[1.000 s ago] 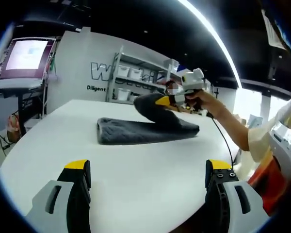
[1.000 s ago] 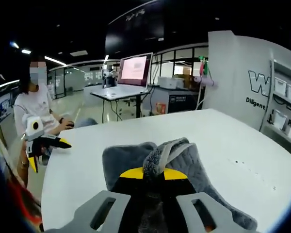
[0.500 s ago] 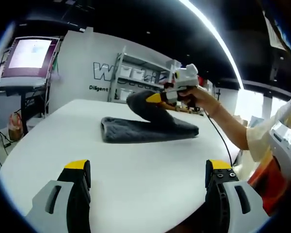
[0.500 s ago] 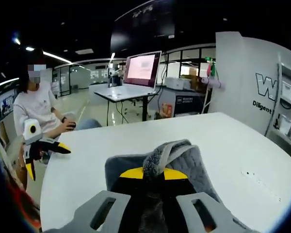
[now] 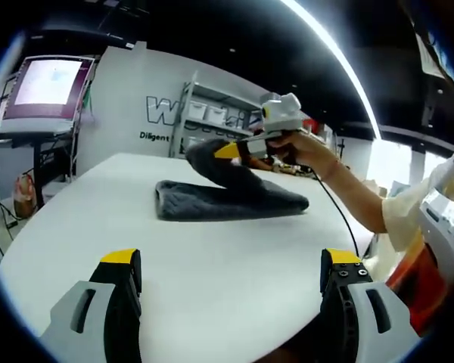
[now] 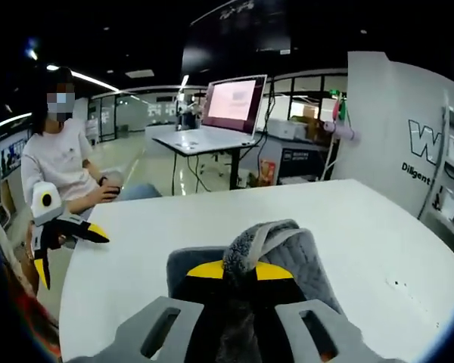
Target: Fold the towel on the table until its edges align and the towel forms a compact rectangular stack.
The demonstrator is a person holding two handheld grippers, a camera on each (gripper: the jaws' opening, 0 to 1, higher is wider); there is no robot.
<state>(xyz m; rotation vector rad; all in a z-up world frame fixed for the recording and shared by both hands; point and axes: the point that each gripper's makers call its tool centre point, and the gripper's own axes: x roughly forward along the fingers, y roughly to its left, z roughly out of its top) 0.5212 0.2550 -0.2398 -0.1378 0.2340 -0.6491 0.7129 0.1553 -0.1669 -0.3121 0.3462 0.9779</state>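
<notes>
Grey towel (image 6: pixel 276 249) bunched in my right gripper (image 6: pixel 238 276), jaws clamped on a lifted edge, the rest lying folded mid white table (image 5: pixel 212 265). My left gripper (image 5: pixel 231 280) hangs spread, empty, at the near table edge; beyond: shelving (image 5: pixel 204 121), monitor (image 6: pixel 234 102), seated person (image 6: pixel 60 162).

Dim hall overhead, near black across the ceiling, cut by one long bright light strip (image 5: pixel 340 60) arcing above the right gripper (image 5: pixel 227 150) in the left gripper view, blown out to pure white. Glare too from the monitor (image 6: pixel 236 102) ahead of the right gripper's jaws, its content washed out. White table (image 5: pixel 212 257) evenly lit, soft and almost shadowless, only faint shade hugging the dark towel (image 5: pixel 227 200). Strong fisheye bending toward the edges, straight lines bowed, background slightly soft. Towel fabric close to the lens blurred in the right gripper view
</notes>
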